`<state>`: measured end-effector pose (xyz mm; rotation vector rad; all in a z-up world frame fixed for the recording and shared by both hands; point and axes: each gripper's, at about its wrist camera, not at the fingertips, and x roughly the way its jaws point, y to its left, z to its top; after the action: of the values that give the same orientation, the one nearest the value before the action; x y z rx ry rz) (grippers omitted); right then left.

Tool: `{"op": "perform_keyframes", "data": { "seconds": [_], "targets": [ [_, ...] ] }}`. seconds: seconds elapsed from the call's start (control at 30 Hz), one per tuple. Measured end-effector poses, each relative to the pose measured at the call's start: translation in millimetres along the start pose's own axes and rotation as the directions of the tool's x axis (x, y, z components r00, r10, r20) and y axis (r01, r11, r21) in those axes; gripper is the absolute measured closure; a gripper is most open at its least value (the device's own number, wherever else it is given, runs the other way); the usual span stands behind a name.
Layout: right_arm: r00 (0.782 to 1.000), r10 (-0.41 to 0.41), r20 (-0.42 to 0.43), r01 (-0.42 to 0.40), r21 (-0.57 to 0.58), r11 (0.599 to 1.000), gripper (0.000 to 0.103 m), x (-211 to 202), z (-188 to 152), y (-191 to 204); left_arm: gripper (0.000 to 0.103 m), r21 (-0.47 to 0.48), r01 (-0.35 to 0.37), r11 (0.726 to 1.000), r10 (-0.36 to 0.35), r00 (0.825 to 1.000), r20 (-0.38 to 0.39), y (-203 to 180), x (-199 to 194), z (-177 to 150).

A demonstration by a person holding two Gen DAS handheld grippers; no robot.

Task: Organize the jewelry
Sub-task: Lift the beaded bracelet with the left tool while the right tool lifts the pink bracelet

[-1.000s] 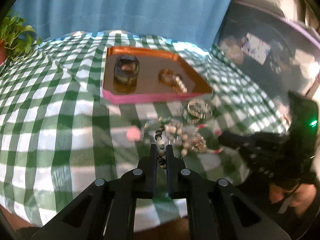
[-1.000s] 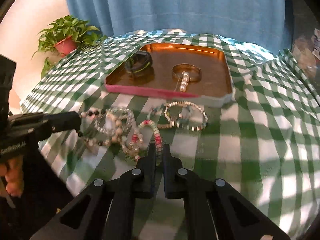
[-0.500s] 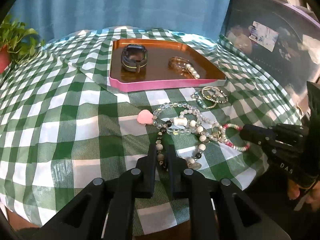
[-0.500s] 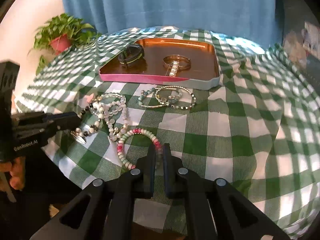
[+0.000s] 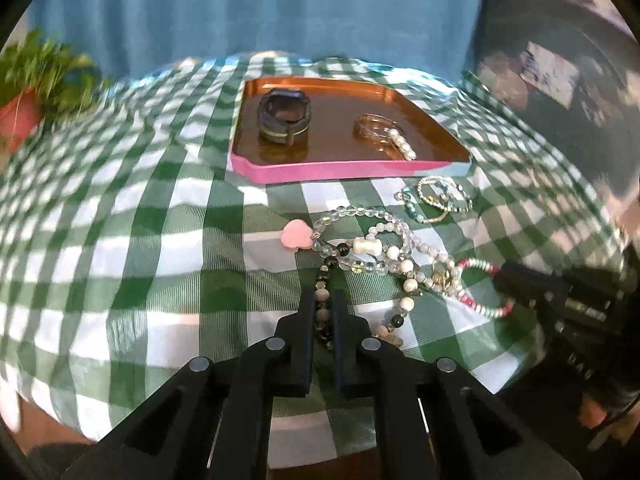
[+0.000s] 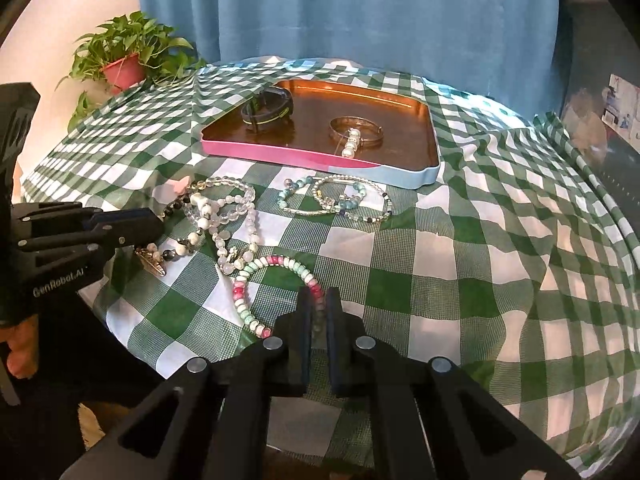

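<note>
**Both tongs clamp bracelets at the worktop's edge**

The left tongs [image 5: 323, 304] pinch a black-and-white beaded strand [image 5: 322, 294], which trails toward 12 o'clock into a tangle of clear beads [image 5: 372, 240]. The right tongs [image 6: 316, 304] grip a pink-and-mint bracelet [image 6: 276, 261]. Beyond, at 12 o'clock, the tray [image 6: 280, 155] holds a dark watch [image 6: 267, 109] and a pearl bangle [image 6: 354, 133] on the checked worktop [image 6: 480, 280].

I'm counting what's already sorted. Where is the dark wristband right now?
The dark wristband stands in the copper tray, at its far left end, with the gold bangle to its right.
</note>
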<state>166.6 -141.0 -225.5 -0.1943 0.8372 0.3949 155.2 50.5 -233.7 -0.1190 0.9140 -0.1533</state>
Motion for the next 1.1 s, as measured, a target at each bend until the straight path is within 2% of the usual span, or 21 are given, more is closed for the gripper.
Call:
{"op": "perform_keyframes", "data": {
  "seconds": [0.07,0.13,0.2,0.3,0.37,0.63,0.87,1.1],
  "targets": [
    [1.0,0.027,-0.006,-0.027,0.043,0.999,0.098,0,1,-6,0.095,-0.063,0.014,0.998,-0.014,1.0,0.003,4,-4,3],
    [0.999,0.05,-0.001,-0.049,0.091,0.995,0.098,-1,3,-12,0.095,-0.085,0.018,0.996,-0.016,1.0,0.022,3,-12,6],
    [0.998,0.058,0.019,-0.06,0.127,0.99,0.098,-5,6,-15,0.095,-0.056,-0.022,0.998,0.026,0.997,0.067,-7,-24,11],
    [0.996,0.082,0.04,-0.088,0.168,0.982,0.098,-10,10,-20,0.095,0.011,-0.038,0.999,0.036,0.993,0.112,-24,-39,19],
    [0.997,0.049,0.055,-0.056,0.135,0.989,0.098,-15,15,-16,0.095,0.034,-0.037,0.999,0.033,0.991,0.129,-30,-47,23],
    [0.987,0.079,0.139,-0.104,0.188,0.977,0.098,-47,30,-31,0.095,0.01,-0.052,0.999,0.05,0.987,0.155,-35,-74,46],
    [0.983,0.085,0.165,-0.116,0.186,0.976,0.098,-64,40,-29,0.095,0.034,-0.019,0.999,0.012,0.979,0.206,-47,-102,62],
    [0.971,0.078,0.225,-0.115,0.158,0.981,0.098,-97,53,-16,0.095,0.085,-0.054,0.995,0.03,0.965,0.261,-61,-133,74]
  ]
}}
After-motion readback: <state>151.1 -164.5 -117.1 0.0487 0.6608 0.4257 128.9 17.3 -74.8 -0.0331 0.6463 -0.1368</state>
